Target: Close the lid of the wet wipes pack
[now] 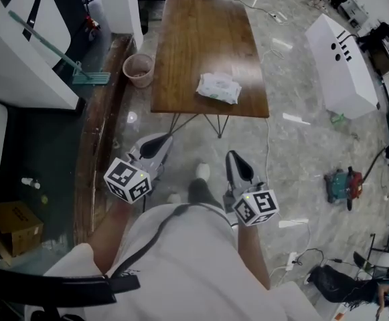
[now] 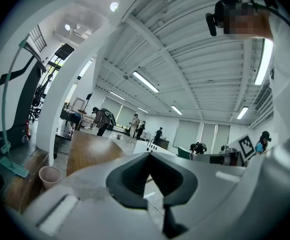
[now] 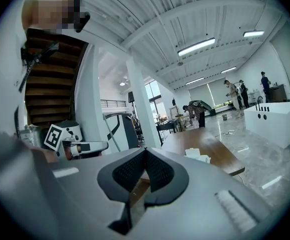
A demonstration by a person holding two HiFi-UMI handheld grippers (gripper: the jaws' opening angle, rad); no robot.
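jaws of the left gripper [image 1: 157, 142] are closed, the dark pads meeting tip to tip in the left gripper view [image 2: 148, 154] with nothing between them. jaws of the right gripper [image 1: 238, 159] are likewise pressed together and empty, as the right gripper view [image 3: 145, 149] shows.

the wet wipes pack [image 1: 219, 87] lies flat on the wooden surface [image 1: 201, 32], close to its near edge and toward its right side, well apart from both grippers. in the right gripper view the pack [image 3: 198, 157] sits beyond the jaws and to their right, too small to tell how its lid stands.

both grippers are held low in front of the person's body, over the polished floor [image 1: 294, 146] and short of the surface's near edge. each points roughly level toward the surface, the left one angled slightly inward, the right one nearly straight ahead. they are side by side and apart, with the person's shoe [image 1: 202, 171] between them.

a pink bin [image 1: 138, 69] stands on the floor just beside the surface's left edge.
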